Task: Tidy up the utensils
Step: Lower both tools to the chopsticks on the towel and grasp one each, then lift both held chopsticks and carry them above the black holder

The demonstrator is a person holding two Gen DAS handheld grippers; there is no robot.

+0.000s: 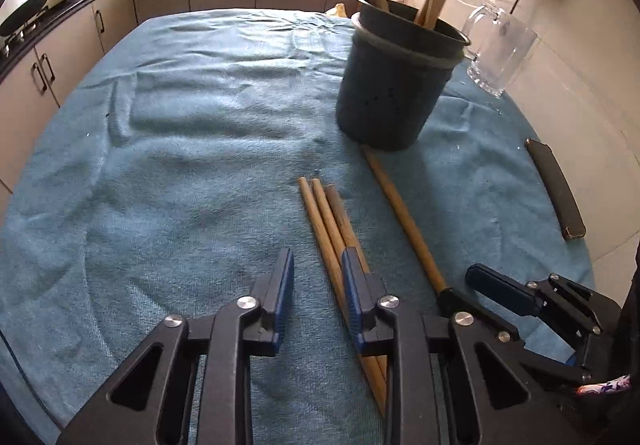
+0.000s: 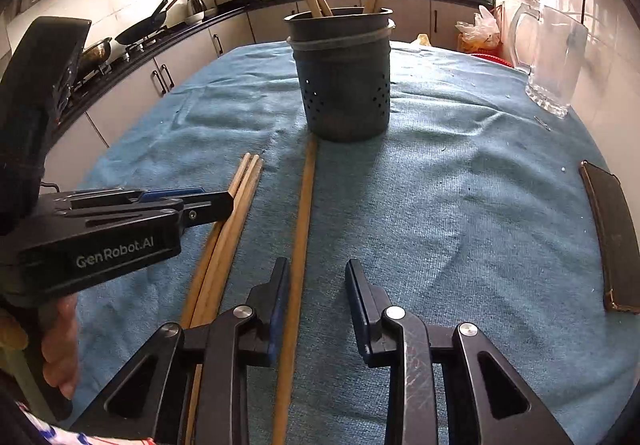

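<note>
Blue towel [image 1: 180,133] covers the surface, cushioning everything. Holder [image 2: 344,85] stands far, already taking sticks upright. Loose chopsticks [image 1: 326,221] lie near; left gripper [image 1: 318,277] and right gripper [image 2: 318,285] hover, jaws released, empty.

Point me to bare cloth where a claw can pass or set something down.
Free: the wide blue cloth left of the holder and the three bundled sticks; also the stretch between the single stick and the dark flat case. Crowded: the strip in front of the holder, where the sticks lie beside both claws, left claw and right claw.
</note>
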